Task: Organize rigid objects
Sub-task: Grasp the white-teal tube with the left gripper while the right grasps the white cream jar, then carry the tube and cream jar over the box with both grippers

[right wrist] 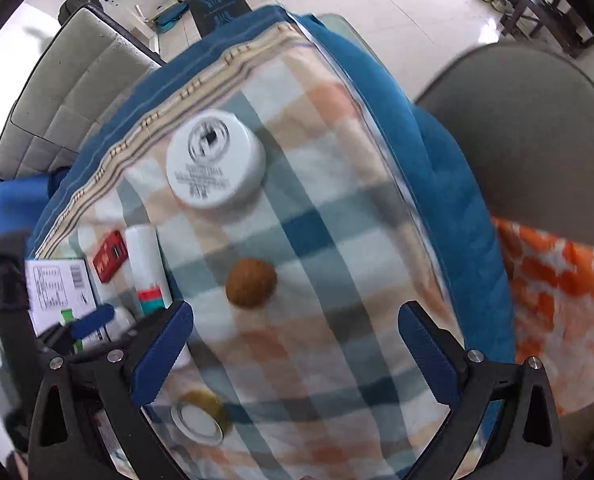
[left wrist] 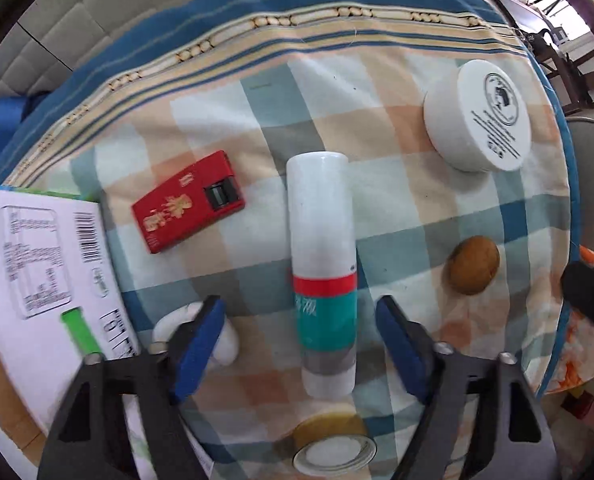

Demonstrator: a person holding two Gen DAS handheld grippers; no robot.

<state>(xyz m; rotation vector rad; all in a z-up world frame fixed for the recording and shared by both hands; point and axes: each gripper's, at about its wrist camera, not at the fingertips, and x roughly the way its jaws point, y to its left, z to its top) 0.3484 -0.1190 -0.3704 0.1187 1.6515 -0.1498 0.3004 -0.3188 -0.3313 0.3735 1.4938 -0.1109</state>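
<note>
A white tube with red and teal bands (left wrist: 322, 268) lies on the checked cloth (left wrist: 397, 208), its lower end between the blue pads of my open left gripper (left wrist: 299, 344). A red box (left wrist: 188, 201) lies to its left, a white round jar (left wrist: 479, 115) at the far right, a brown ball (left wrist: 473, 265) at the right. A small jar with a white lid (left wrist: 334, 450) sits under the gripper. My right gripper (right wrist: 295, 354) is open and empty, above the cloth (right wrist: 337, 240), just short of the brown ball (right wrist: 251, 282). The white jar (right wrist: 215, 158) lies beyond it.
A white carton with a barcode (left wrist: 45, 280) lies at the left, a small white object (left wrist: 225, 344) beside the left pad. The table's right edge carries a blue border (right wrist: 449, 184). A grey chair (right wrist: 537, 140) and orange cloth (right wrist: 557, 300) lie to the right.
</note>
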